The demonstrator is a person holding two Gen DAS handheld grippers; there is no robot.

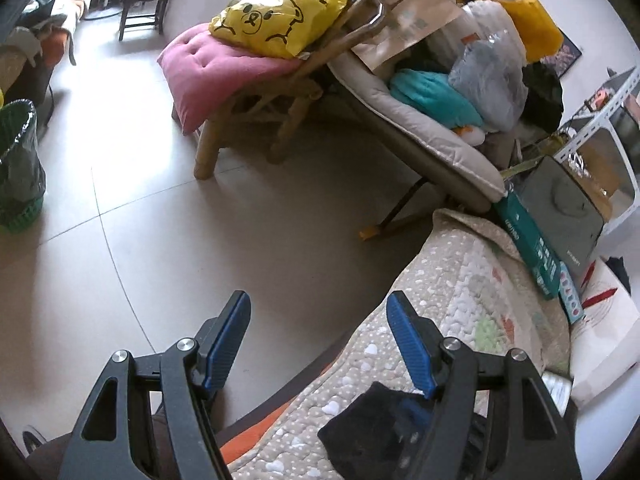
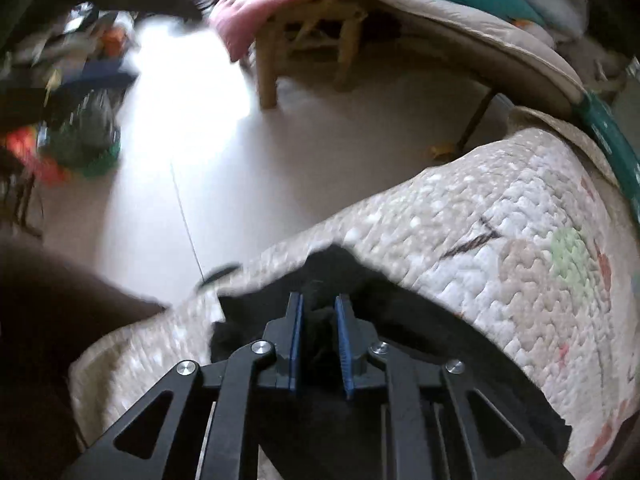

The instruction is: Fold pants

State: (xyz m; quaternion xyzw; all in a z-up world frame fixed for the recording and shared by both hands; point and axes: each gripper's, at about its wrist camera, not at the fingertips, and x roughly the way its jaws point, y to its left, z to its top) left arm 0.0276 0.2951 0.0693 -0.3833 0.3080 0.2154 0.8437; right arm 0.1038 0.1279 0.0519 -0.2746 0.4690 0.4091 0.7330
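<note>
From the left wrist camera, a green waste basket (image 1: 18,168) lined with a clear bag stands at the far left on the pale tiled floor (image 1: 160,208). Further right a wooden chair (image 1: 256,120) carries a pink cushion (image 1: 208,76) with a yellow bear-print bag (image 1: 276,16) on top. Beside it a padded lounger (image 1: 432,144) is heaped with a brown paper bag (image 1: 404,20), a teal cloth (image 1: 436,96) and plastic bags. At the right edge a grey box (image 1: 564,216) and a teal carton (image 1: 528,240) lean at the head of the quilted bed cover (image 1: 460,296).

The left gripper (image 1: 320,340) is held over the bed's edge with its blue-padded jaws spread wide and nothing between them, its left finger above the floor and its right finger (image 1: 412,344) above the quilt. A corner of the black pants (image 1: 368,428) lies on the quilt just below that right finger, partly hidden by the gripper's frame.

In the right wrist view, which is motion-blurred, the right gripper (image 2: 320,316) points down at the quilt with its jaws nearly together, pinching a bunched fold of the black pants (image 2: 324,268). The dark fabric spreads beneath the frame and to its right. How much of the garment lies there cannot be made out. A dark brown shape (image 2: 48,320) fills the lower left and cannot be identified.
</note>
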